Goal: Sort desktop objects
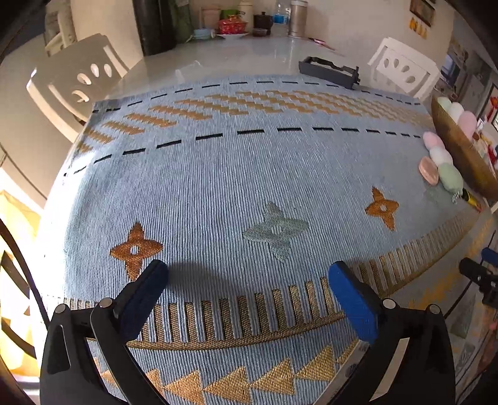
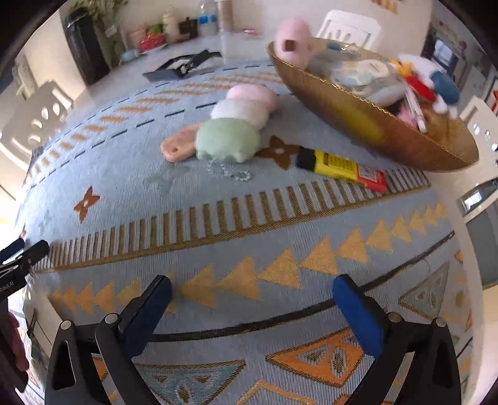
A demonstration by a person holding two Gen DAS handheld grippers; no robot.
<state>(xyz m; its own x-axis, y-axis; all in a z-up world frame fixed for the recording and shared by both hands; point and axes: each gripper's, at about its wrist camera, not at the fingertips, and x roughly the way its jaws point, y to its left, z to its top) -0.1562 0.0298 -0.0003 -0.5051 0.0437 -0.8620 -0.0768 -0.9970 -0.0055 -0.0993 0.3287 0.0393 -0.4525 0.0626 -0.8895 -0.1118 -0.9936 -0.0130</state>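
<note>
A three-ball plush skewer, pink, white and green (image 2: 239, 124), lies on the blue patterned cloth (image 2: 218, 218) with a small chain at its green end. A peach flat piece (image 2: 179, 145) lies beside it. A yellow, black and red glue-stick-like tube (image 2: 340, 168) lies by the golden basket (image 2: 389, 131), which holds a pink plush, pens and toys. My right gripper (image 2: 252, 308) is open and empty, well in front of these. My left gripper (image 1: 249, 286) is open and empty over the bare cloth; the plush (image 1: 442, 162) and basket (image 1: 460, 149) sit at its far right.
A dark grey tray (image 1: 330, 73) lies at the cloth's far edge. White chairs (image 1: 77, 81) stand at both back corners. Jars, bottles and a red bowl (image 1: 232, 26) crowd the far end of the table.
</note>
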